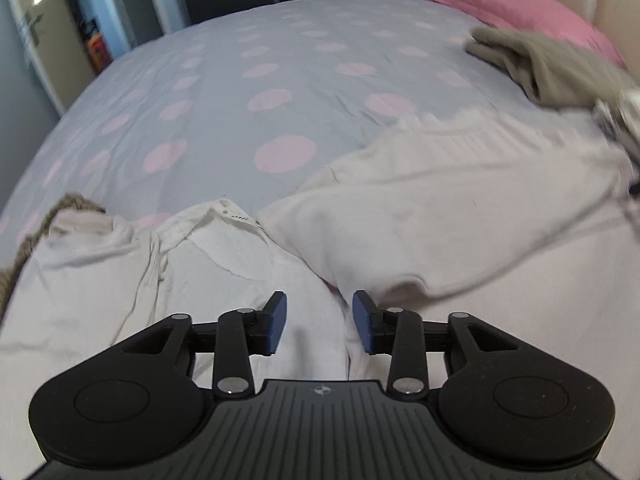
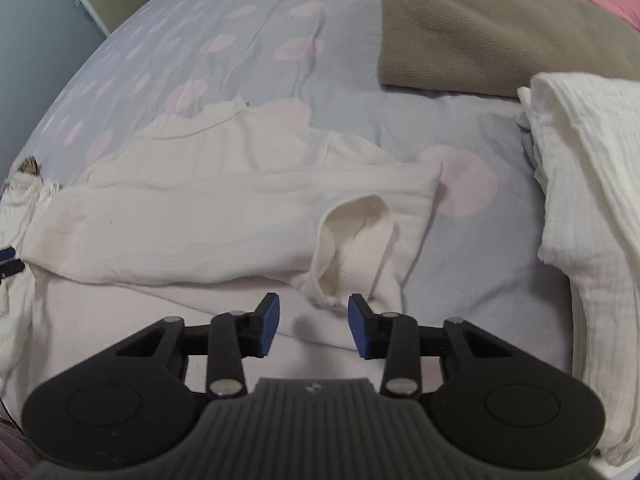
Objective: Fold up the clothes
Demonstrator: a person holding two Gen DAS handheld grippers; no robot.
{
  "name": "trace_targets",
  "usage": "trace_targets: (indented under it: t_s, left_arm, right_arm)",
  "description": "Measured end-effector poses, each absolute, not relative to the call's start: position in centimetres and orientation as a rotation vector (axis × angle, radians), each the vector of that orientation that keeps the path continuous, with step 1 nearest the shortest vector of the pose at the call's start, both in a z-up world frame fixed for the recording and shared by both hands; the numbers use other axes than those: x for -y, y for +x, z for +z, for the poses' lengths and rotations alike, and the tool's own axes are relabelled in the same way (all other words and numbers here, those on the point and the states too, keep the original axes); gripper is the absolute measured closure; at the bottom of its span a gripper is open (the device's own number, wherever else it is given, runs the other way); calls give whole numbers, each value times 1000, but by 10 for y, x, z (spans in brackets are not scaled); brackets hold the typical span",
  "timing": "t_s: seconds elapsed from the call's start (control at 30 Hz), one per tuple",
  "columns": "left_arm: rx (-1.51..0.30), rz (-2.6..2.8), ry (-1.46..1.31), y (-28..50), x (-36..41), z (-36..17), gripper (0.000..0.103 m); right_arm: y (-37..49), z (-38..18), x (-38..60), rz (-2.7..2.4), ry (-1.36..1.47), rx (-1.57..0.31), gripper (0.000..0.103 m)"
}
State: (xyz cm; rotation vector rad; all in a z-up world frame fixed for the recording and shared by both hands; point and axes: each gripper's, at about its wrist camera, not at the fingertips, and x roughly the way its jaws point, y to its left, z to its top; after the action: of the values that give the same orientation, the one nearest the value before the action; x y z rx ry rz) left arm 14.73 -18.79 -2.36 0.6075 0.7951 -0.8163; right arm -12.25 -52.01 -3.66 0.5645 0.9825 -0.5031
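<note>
From the left wrist view, the left gripper (image 1: pixel 319 322) hangs released over the near part of the bed (image 1: pixel 200 80), its blue pads apart with nothing pinched between them. Below it lies the cream sweater (image 1: pixel 440 216), a sleeve folded across the body toward the right, and just to its left a white shirt (image 1: pixel 216 248) with its label showing. A grey-brown fleece (image 1: pixel 552 68) sits far right, near the pink pillow (image 1: pixel 520 4). The risk here, as I judge it: the sweater and the shirt touch and are nearly the same colour, so a closing grip at the seam between them could catch both fabrics and drag the shirt along.

From the right wrist view, the right gripper (image 2: pixel 313 326) is likewise let go, jaws apart and empty, just short of the sweater's cuff (image 2: pixel 356 236), which lies curled open on the near right. A white muslin cloth (image 2: pixel 592 200) lies at the right, apart from the sweater. The cuff's looped layers could let the pads take only the top layer, so the fold would slump or twist when lifted.
</note>
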Motion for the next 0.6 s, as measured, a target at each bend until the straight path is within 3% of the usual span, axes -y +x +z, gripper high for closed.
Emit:
trace_targets:
  t_s: [0.1, 0.27, 0.3, 0.43, 0.6]
  left_arm:
    - [-762, -820, 671, 140, 194, -32, 64]
    - [-721, -823, 689, 138, 204, -44, 65]
    - [-704, -816, 695, 138, 205, -45, 65]
    - [-682, -881, 690, 134, 210, -45, 91]
    - [-689, -756, 671, 143, 203, -39, 97]
  right_arm:
    - [-116, -42, 517, -510, 480, -1003, 69]
    - [-116, -40, 523, -514, 468, -977, 96]
    - [-116, -37, 523, -516, 471, -966, 96]
    - [-118, -23, 526, -533, 465, -918, 96]
    - [-127, 5, 538, -596, 479, -827, 97]
